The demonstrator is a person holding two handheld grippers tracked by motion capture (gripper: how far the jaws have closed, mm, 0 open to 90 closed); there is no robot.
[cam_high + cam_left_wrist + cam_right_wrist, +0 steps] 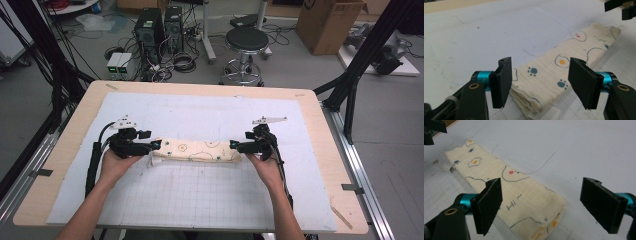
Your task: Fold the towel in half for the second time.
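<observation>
A cream cloth [197,150] printed with eggs and paw marks lies folded into a long narrow strip across the middle of the white grid mat [200,200]. My left gripper [156,145] stands open at the strip's left end, its jaws either side of the cloth [541,80] without touching it. My right gripper [234,145] stands open at the right end, jaws wide apart over the folded edge of the cloth [524,202]. In each gripper view the other gripper [621,8] shows at the far end as a dark gripper [431,131].
The mat covers a wooden table [65,145]. Beyond the far edge stand a black stool [246,42], computer towers [150,30] with cables, and a cardboard box [327,22]. Black frame struts [360,60] rise at both sides.
</observation>
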